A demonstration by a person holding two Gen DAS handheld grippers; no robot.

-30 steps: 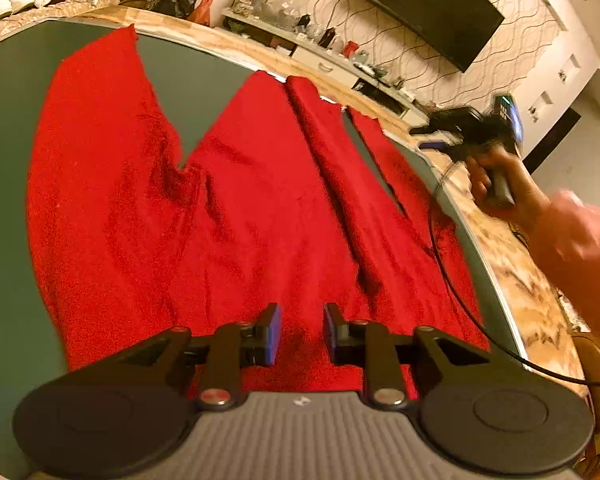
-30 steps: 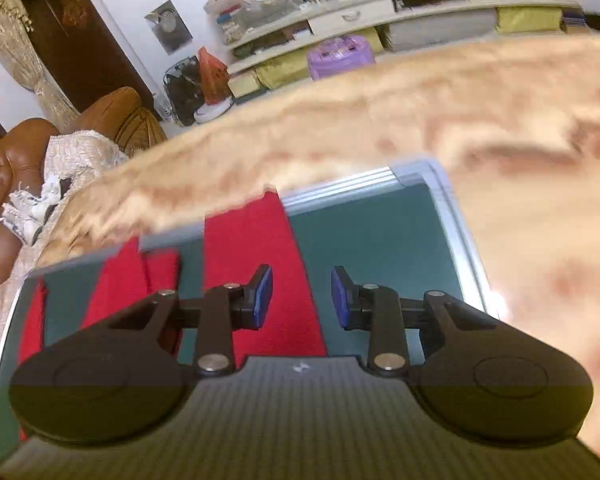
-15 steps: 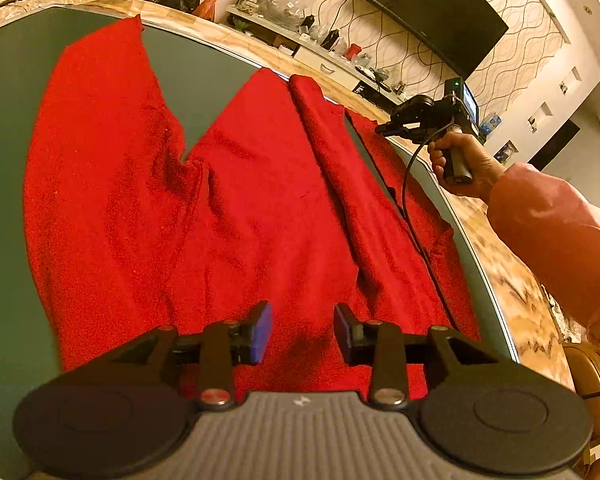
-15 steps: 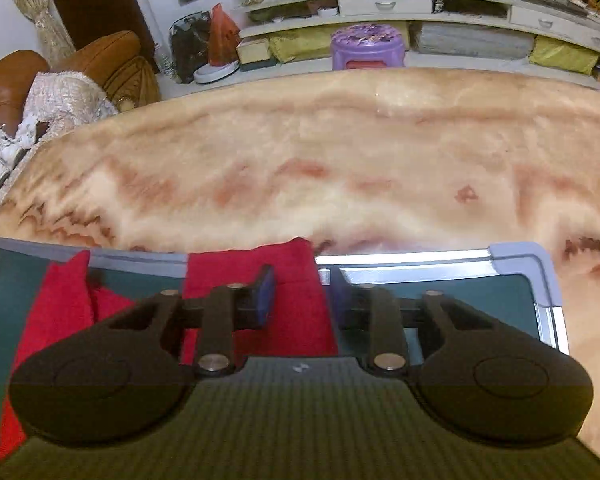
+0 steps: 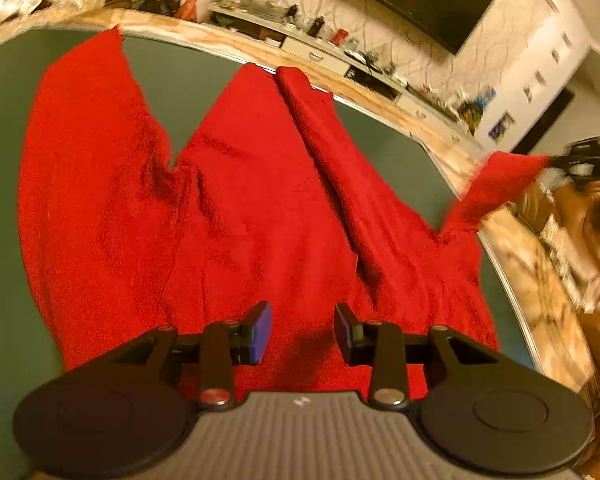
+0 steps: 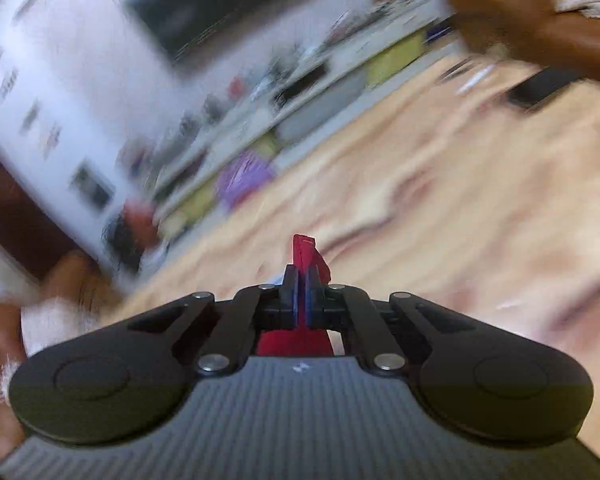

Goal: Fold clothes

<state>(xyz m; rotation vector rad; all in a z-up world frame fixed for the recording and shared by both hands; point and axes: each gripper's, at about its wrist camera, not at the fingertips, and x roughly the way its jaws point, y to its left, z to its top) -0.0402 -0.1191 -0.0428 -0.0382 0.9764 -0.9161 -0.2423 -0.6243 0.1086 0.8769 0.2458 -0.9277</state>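
We hold our left tongs (image 5: pixel 302 330) low over the near edge of a red garment (image 5: pixel 236 216), pointed forward along it, with the two black arms spread wide and nothing between their blue-faced pads (image 5: pixel 262 330). The garment lies spread across a dark green surface (image 5: pixel 180 76) and looks like thick, fuzzy fleece, rumpled into soft ridges; a V-shaped gap splits it at the far left, and a long rolled fold runs diagonally down its middle. The surface has a pale metal rim and rests on a marbled tan and cream floor (image 5: pixel 540 280). At the far right, one corner of the garment is lifted off the surface and stretched into a taut point toward our right tongs (image 5: pixel 580 158), which show there only as a dark blurred shape. From the right wrist view, our right tongs (image 6: pixel 301 296) are tilted and raised, with the pads (image 6: pixel 292 292) pressed together on a thin peak of the red garment (image 6: pixel 306 252); the cloth pokes up past the tips and bunches below them against the ribbed grey body. That view is heavily motion-blurred. Behind the tongs we make out the marbled floor, a long low shelf (image 6: pixel 300 92) cluttered with items, a purple stool (image 6: pixel 246 178), and a dark flat television (image 6: pixel 216 0) on a white patterned wall. The same television (image 5: pixel 416 0) hangs at the upper right of the left view, above the shelf (image 5: pixel 320 48).
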